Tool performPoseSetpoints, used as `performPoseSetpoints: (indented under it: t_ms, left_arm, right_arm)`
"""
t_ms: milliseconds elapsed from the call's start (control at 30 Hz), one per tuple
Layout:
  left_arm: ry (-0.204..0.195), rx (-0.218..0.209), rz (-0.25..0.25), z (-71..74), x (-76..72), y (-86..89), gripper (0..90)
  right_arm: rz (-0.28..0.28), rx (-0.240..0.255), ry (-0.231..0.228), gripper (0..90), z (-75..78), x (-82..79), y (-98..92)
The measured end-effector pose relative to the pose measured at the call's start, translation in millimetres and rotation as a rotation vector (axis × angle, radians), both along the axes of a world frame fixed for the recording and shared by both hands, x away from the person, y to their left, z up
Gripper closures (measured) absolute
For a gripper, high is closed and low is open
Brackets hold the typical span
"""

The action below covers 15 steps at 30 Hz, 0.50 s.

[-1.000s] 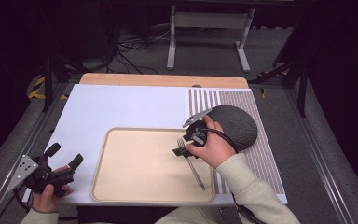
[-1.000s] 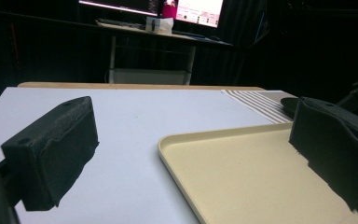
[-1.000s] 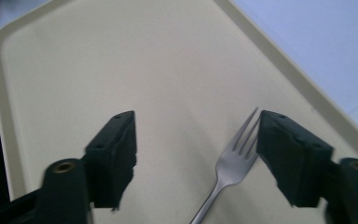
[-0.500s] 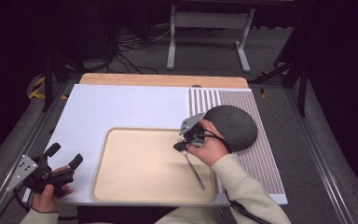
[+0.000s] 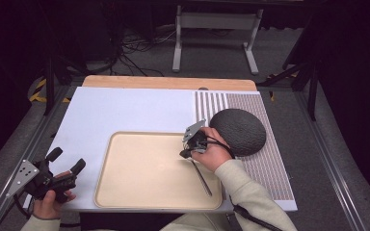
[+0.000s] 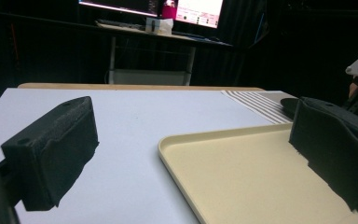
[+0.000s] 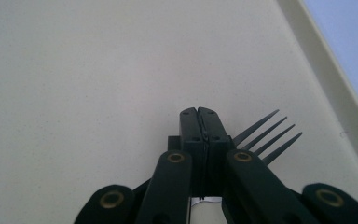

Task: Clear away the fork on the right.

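Dark, slim fork (image 7: 266,135), four thin tines fanned past the right gripper (image 7: 199,113), jaws clenched on its neck, over the beige tray (image 5: 139,180). Left gripper (image 5: 67,161) beside tray, jaws spread, empty.

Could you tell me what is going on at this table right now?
A person holds a gripper in each hand. The right gripper is shut on a dark metal fork over the shallow beige tray, beside a dark grey round mat. The left gripper is open, near the table's corner.
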<state>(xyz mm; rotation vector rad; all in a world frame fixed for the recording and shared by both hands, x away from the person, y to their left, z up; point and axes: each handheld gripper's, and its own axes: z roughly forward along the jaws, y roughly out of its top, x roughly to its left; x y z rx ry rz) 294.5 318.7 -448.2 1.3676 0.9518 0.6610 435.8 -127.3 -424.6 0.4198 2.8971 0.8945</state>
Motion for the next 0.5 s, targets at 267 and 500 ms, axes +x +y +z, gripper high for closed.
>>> performPoseSetpoints:
  t_ms: [267, 500]
  left_arm:
    - [-0.001, 0.001, 0.0, 0.1, -0.1, 0.0, 1.8]
    - [-0.001, 0.001, 0.0, 0.1, 0.0, -0.1, 1.8]
  right_arm:
    - [-0.008, -0.023, 0.001, 89.9, -7.1, 1.4, 1.0]
    - [-0.006, -0.032, -0.006, 89.9, -8.1, 1.8, 1.4]
